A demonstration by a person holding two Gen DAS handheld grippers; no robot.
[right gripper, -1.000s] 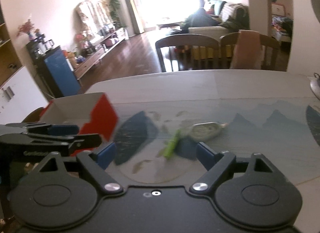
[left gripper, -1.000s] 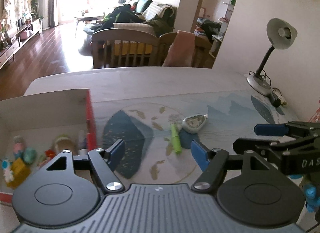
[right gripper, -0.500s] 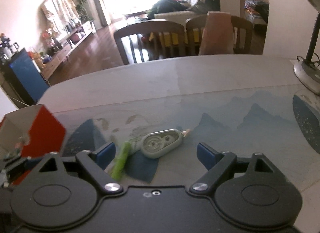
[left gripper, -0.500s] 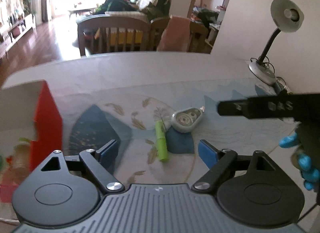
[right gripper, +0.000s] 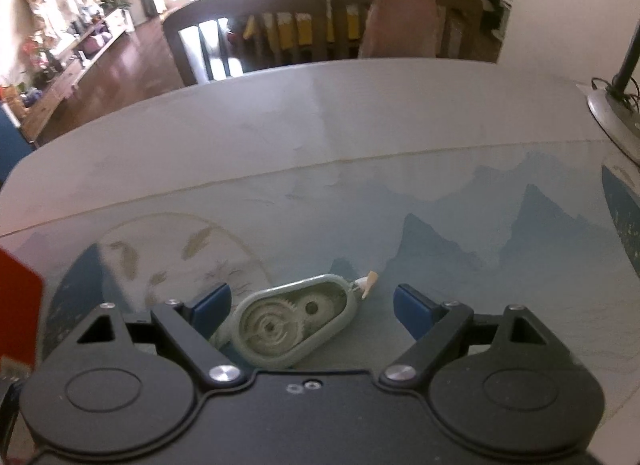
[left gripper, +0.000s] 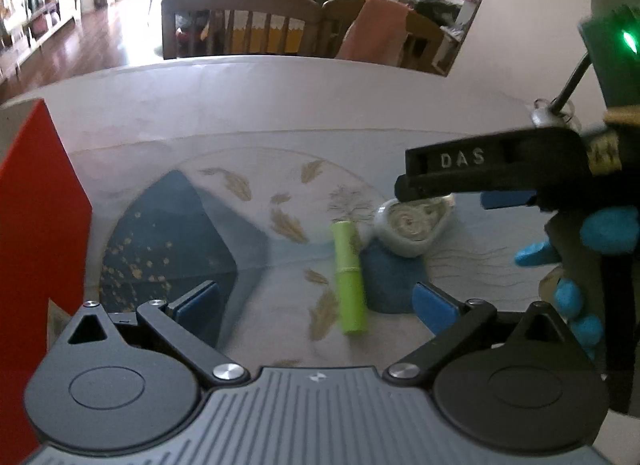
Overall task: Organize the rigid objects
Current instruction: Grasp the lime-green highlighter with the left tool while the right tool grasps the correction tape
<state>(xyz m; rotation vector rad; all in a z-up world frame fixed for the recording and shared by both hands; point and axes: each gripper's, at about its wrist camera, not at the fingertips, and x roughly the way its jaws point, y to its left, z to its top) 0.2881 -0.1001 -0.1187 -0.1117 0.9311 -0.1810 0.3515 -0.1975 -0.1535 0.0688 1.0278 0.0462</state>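
A lime-green tube (left gripper: 350,277) lies on the patterned table mat (left gripper: 248,265). Its near end sits between the blue pads of my left gripper (left gripper: 316,303), whose jaws are opening and touch nothing. Just right of the tube lies a grey-green correction tape dispenser (left gripper: 414,225) with its gears showing. My right gripper (right gripper: 312,305) is open and low over it, and the dispenser (right gripper: 292,321) lies between the pads, nearer the left one, with no pad pressing on it. A black finger of the right gripper (left gripper: 492,173) crosses the left wrist view, held by a blue-gloved hand (left gripper: 600,233).
A red-sided box (left gripper: 36,225) stands at the left table edge, its corner (right gripper: 18,305) also in the right wrist view. A desk lamp base (right gripper: 616,113) sits at the far right. Wooden chairs (right gripper: 248,25) stand behind the table.
Both grippers have come down and forward toward the table. The left jaws have widened around the green tube's end. The right gripper now straddles the correction tape, and the box has slid toward the left edge.
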